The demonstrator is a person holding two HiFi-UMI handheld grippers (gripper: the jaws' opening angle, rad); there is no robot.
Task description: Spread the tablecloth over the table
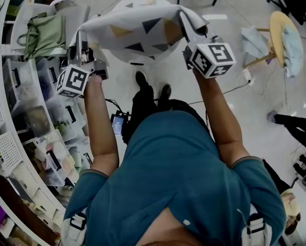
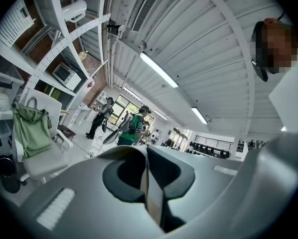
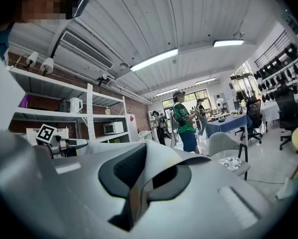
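Observation:
A white tablecloth (image 1: 137, 27) with grey and yellow triangles hangs stretched between my two grippers, in front of the person and above the floor. My left gripper (image 1: 81, 40) is shut on its left corner, beside the marker cube (image 1: 72, 81). My right gripper (image 1: 186, 27) is shut on the right corner, above its cube (image 1: 212, 59). In the left gripper view a strip of cloth (image 2: 151, 193) is pinched between the jaws of the left gripper (image 2: 150, 183). The right gripper view shows a fold of cloth (image 3: 139, 190) clamped in the right gripper (image 3: 139, 183). What lies under the cloth is hidden.
Curved white shelves (image 1: 9, 137) with boxes run along the left. A green bag (image 1: 40, 35) lies on a white chair there. A round wooden stool (image 1: 283, 32) with a pale cloth stands at the right. Cables cross the floor. Other people (image 3: 186, 121) stand far off.

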